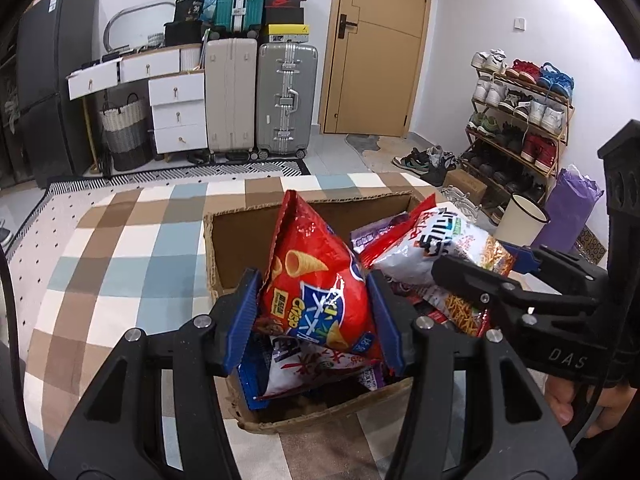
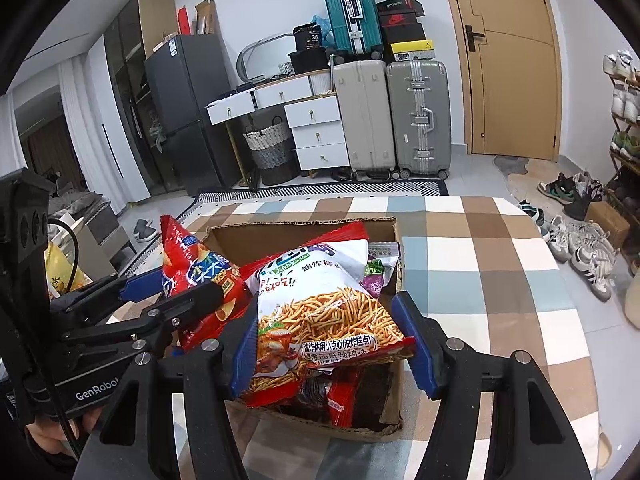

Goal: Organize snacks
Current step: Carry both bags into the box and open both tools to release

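Red cone-snack bag (image 1: 316, 280): light, puffy, slippery, crushable; left gripper (image 1: 318, 320) clamps its middle. Noodle-snack bag (image 2: 320, 312), box's (image 2: 394, 364) 3 o'clock: right gripper (image 2: 332, 344) pinches its lower half.

Each camera sits just behind its own tool, looking forward and down along the fingers, close over the cardboard box (image 1: 308, 416) on the checked surface (image 1: 120, 248). The left view sees the right tool (image 1: 476, 268) at its right edge; the right view sees the left tool (image 2: 172, 284) at its left. Both share the box, the surface's far edge, the suitcases (image 2: 416, 120) and the door (image 1: 380, 40).
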A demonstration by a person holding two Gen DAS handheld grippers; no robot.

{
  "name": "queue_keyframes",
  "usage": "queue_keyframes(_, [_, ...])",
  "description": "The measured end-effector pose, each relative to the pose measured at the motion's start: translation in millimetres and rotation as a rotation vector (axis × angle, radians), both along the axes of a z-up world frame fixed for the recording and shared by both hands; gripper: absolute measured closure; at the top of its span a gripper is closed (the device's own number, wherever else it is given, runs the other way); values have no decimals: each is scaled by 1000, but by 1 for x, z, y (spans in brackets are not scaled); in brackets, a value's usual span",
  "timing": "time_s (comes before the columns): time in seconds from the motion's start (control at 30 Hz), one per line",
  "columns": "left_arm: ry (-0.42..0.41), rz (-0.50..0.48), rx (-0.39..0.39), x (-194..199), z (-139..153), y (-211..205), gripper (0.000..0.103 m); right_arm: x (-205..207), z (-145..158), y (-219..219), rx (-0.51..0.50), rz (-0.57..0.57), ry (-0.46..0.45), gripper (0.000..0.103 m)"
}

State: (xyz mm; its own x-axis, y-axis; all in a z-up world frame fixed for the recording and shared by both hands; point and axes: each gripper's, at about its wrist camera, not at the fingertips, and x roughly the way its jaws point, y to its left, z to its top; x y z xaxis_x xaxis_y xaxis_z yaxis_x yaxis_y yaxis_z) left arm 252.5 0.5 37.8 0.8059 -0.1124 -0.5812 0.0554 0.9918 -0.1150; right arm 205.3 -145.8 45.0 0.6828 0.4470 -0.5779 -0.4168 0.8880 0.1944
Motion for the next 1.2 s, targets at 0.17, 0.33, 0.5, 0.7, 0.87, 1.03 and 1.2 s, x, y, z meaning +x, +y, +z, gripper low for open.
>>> queue_keyframes(0.17, [5,5,-31,2,-3,7,52,0,-1,5,-27,-4,-12,39])
queue_keyframes(0.33, [5,13,-27,5,-5,10,51,2,-1,11,-37,3,-15,39])
queue_keyframes(0.5, [15,23,-32,10,-9,13,51,7,-10,17,-49,20,1,39])
queue_keyframes(0.7, [13,34,-57,7,-8,18,45,0,-8,14,-35,59,-8,31])
queue_keyframes(0.87, [1,11,-131,-7,0,26,25,-16,6,-3,12,63,-64,12])
queue_keyframes(1.03, [-24,37,-102,-31,11,27,5,-36,18,-16,31,65,-95,2])
queue_keyframes(1.2, [-43,52,-62,-60,15,26,1,-57,22,-24,57,75,-108,0])
